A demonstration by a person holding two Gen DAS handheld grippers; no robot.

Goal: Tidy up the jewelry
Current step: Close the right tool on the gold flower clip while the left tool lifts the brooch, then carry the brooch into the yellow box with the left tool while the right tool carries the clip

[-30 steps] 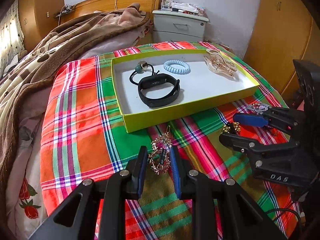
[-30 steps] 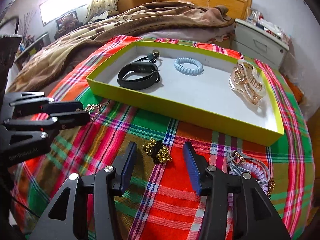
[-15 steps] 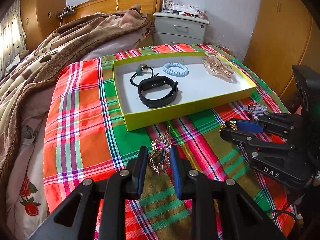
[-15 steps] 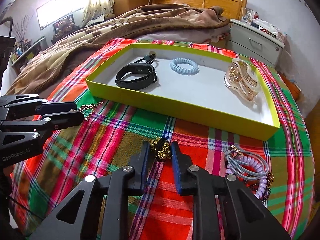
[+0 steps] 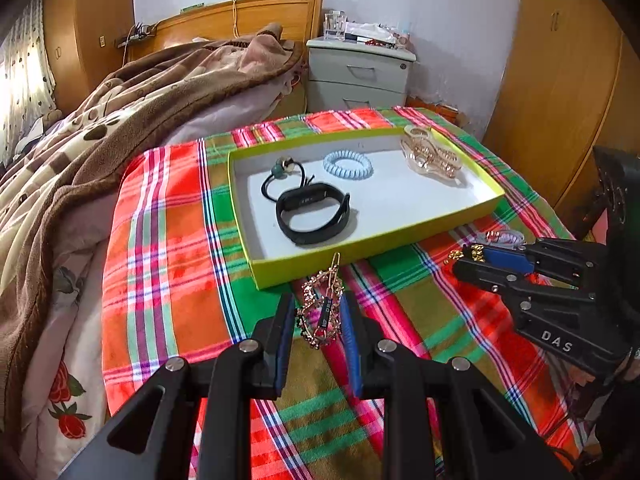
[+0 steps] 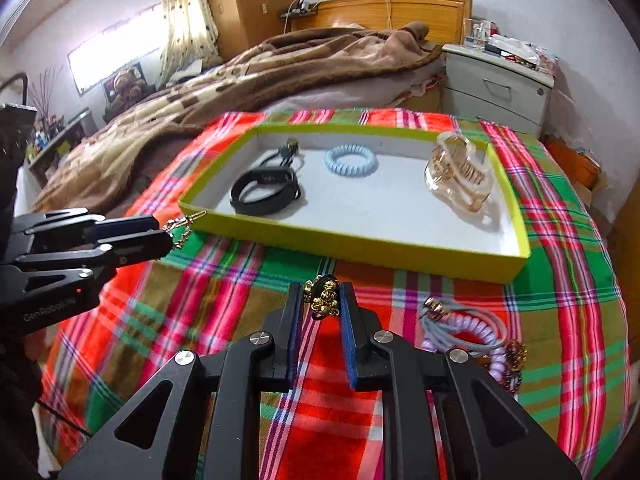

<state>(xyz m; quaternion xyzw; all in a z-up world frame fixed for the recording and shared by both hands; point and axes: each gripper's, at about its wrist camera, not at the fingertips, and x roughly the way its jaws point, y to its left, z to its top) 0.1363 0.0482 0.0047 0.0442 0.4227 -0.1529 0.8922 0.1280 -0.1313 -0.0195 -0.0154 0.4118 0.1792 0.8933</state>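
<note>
At lower centre of the right wrist view, the right gripper point(image 6: 323, 300) has just been closing and its pads now pinch a black hair tie with gold beads point(image 6: 324, 298), lifted clear of the plaid cloth point(image 6: 200, 300). Lower centre of the left wrist view: left gripper point(image 5: 318, 312) clamped on a rose-gold chain bracelet point(image 5: 320, 308). Lower right of the right wrist view: a pile of coil hair ties point(image 6: 468, 332) on the cloth. Mid-frame: yellow-green tray point(image 6: 360, 246) holding black fitness band point(image 6: 264, 192), blue coil tie point(image 6: 351, 160), clear claw clip point(image 6: 458, 176), black beaded tie point(image 6: 286, 150).
</note>
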